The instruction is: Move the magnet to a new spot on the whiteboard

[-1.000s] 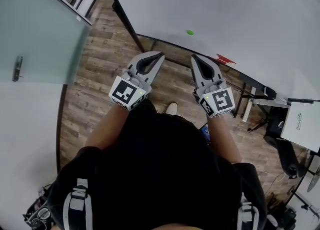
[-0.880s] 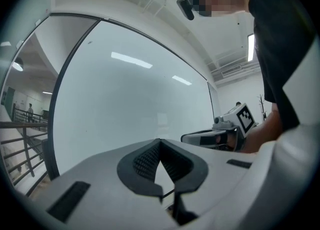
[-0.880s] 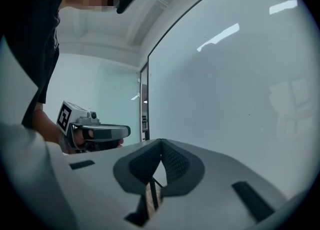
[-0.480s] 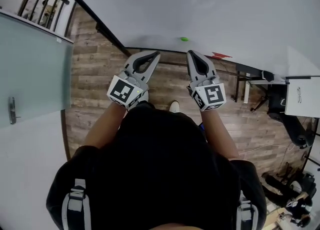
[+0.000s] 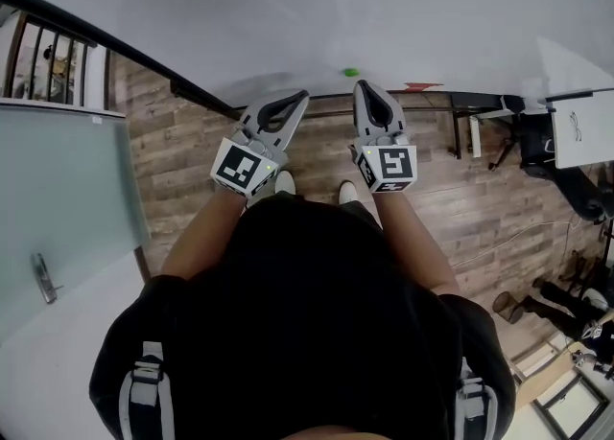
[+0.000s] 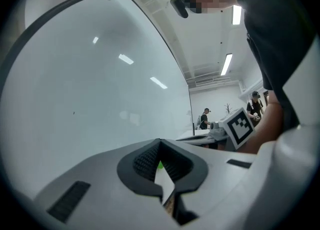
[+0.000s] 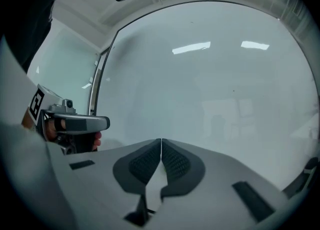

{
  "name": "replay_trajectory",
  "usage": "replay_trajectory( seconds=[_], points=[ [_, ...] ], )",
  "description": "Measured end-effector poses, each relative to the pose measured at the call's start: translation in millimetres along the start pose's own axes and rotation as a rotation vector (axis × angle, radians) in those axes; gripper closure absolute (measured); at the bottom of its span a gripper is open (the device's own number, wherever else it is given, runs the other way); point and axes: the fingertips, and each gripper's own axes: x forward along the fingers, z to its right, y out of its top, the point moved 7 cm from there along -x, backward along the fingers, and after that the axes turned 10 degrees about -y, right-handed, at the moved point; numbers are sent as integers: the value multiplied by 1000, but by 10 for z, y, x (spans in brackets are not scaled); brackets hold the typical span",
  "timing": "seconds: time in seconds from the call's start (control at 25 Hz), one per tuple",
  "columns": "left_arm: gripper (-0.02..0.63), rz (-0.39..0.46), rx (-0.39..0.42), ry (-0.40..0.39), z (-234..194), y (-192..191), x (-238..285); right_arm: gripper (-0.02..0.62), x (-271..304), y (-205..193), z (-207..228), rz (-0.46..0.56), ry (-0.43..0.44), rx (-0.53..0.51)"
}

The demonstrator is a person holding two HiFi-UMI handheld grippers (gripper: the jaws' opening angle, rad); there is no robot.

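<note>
1. We hold both claws out in front of us toward the whiteboard (image 5: 288,7), side by side and apart from each other.
2. Our left claw (image 5: 303,96) is closed. In the left gripper view its two ribbed pads (image 6: 145,161) meet at the tip, leaving only the hollow behind them, and they grip nothing.
3. Our right claw (image 5: 363,84) is closed too. In the right gripper view its pads (image 7: 175,163) stand pressed together along a thin line, with nothing between them.
4. The magnet (image 5: 350,72), small and green, sits low on the whiteboard near its bottom edge. In the head view it lies just beyond the tip of our right claw, a little to that tip's left, so it falls between the two tips. Neither claw touches it.
5. In the left gripper view a sliver of the magnet shows through the hollow behind the closed pads, on the board beyond them.
6. A small red item (image 5: 423,86) lies at the board's lower edge to the right of the magnet. We cannot tell what it is.
7. Below us are a wood-plank floor (image 5: 182,141) and the toes of two light shoes (image 5: 285,182).
8. A frosted glass door (image 5: 58,189) with a metal handle (image 5: 41,278) stands at our left.
9. Other people (image 6: 205,118) stand far off in the room, seen in the left gripper view.
</note>
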Motion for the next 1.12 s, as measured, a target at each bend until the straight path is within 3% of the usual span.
replay_trajectory(
  seconds=[0.24,0.52,1.12],
  points=[
    [604,1,25,-77,-117,-77,70,586,111,-179,-58,-19,-83,-21],
    [606,-12,11,-128,-198,-181,20,526,211,-379,-43,-46,-168,-16],
    [604,-16,2,-155,-242,-207,25,462,371,-509,-39,-62,-189,-84]
  ],
)
